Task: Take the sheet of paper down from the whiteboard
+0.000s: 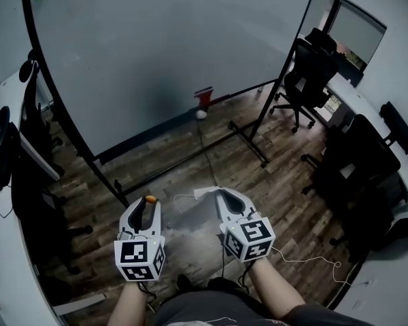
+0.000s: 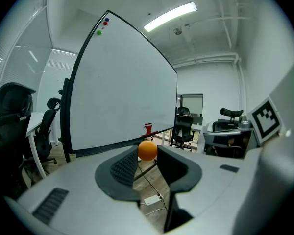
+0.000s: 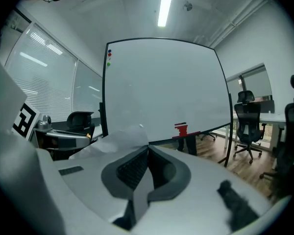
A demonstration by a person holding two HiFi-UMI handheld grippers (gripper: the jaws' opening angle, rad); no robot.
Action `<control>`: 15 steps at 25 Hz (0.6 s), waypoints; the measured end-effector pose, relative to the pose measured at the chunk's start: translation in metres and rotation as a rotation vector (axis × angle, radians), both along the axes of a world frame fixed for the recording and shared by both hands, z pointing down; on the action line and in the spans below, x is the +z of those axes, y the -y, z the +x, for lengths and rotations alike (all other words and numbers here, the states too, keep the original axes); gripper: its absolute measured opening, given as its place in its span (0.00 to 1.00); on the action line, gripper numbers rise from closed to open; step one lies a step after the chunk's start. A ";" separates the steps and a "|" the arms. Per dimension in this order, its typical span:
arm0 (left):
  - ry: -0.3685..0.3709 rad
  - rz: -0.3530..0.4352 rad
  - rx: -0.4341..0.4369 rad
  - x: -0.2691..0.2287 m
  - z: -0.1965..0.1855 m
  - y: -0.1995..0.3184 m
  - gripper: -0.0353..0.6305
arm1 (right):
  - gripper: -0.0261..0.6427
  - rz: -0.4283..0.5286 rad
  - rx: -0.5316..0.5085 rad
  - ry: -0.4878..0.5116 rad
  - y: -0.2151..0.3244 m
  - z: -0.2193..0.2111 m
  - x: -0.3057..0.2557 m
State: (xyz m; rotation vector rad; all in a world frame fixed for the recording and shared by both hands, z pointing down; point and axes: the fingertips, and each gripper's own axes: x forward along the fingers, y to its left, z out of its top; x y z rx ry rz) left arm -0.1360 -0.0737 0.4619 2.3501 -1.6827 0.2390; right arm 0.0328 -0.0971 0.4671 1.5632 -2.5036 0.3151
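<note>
The sheet of paper [image 3: 118, 140] is off the whiteboard [image 1: 170, 53]. It is pinched in my right gripper [image 3: 148, 149], which is shut on it, and it droops to the left of the jaws. In the head view the paper [image 1: 202, 193] sticks out at the tips of the right gripper [image 1: 216, 193], low in front of the person. My left gripper [image 1: 148, 202] is beside it, shut on a small orange ball [image 2: 147, 151] held at its fingertips. The board's face [image 2: 122, 92] is bare apart from small coloured magnets [image 2: 103, 25] at its top left corner.
A red object [image 1: 205, 98] stands on the board's tray, and a white ball [image 1: 201, 114] lies below it. The board's black frame feet [image 1: 248, 138] spread over the wooden floor. Office chairs [image 1: 313, 66] and desks [image 1: 357, 97] stand at the right, more chairs [image 1: 24, 114] at the left. A white cable [image 1: 306, 258] lies on the floor.
</note>
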 end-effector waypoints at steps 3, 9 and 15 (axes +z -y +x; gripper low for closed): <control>0.014 -0.010 0.007 0.004 0.012 -0.010 0.24 | 0.07 -0.009 -0.016 -0.002 -0.013 0.007 0.006; 0.020 -0.015 -0.014 0.004 0.037 -0.041 0.24 | 0.07 -0.040 -0.073 0.003 -0.046 0.022 0.014; 0.037 -0.011 -0.031 -0.002 0.068 -0.079 0.24 | 0.07 -0.043 -0.098 0.021 -0.083 0.050 0.013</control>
